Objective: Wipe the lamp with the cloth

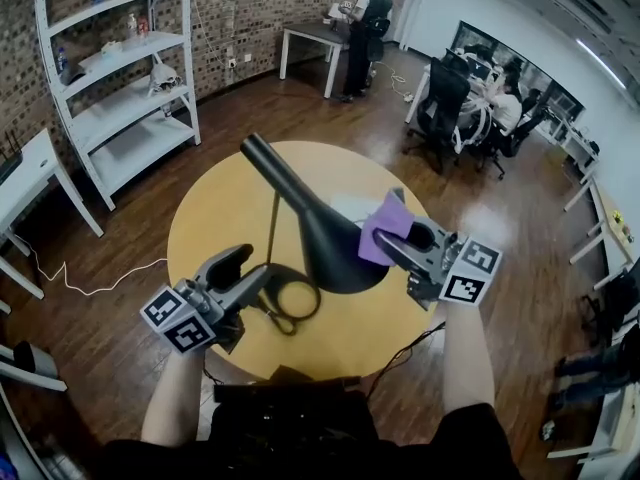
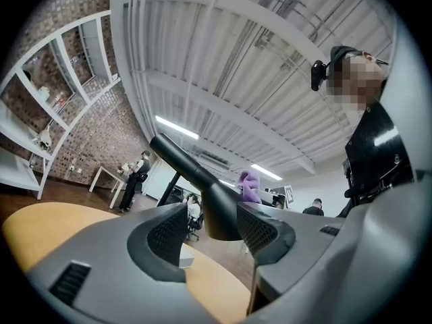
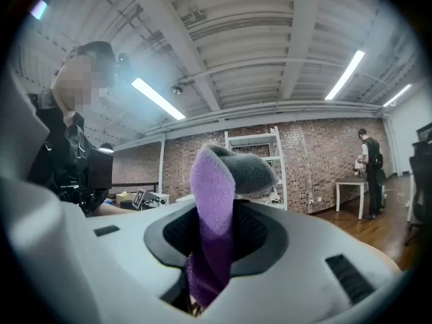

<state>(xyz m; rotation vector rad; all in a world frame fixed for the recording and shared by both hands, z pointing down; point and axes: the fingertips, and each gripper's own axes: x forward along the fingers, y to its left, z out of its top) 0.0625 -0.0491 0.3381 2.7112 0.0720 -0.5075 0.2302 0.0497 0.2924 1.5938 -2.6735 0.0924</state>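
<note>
With the purple cloth (image 3: 214, 208) clamped in the right gripper (image 1: 398, 250) and laid on the shade of the black lamp (image 1: 325, 233) on the round table (image 1: 215, 218), even pressure is best kept, the left gripper (image 1: 252, 273) being held open-jawed near the stem.

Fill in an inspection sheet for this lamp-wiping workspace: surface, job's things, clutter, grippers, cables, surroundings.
Surface: round yellow table on a wooden floor.
Job's things: black lamp on the table; purple cloth at its shade.
Clutter: nothing seen on the table besides the lamp.
Grippers: left gripper, jaws apart and empty, low beside the lamp; right gripper, jaws shut on the cloth.
Cables: white cable on the floor at left; black cable running out from under the table.
Surroundings: white shelf unit, brick wall, a person standing at a desk, seated people at right.
</note>
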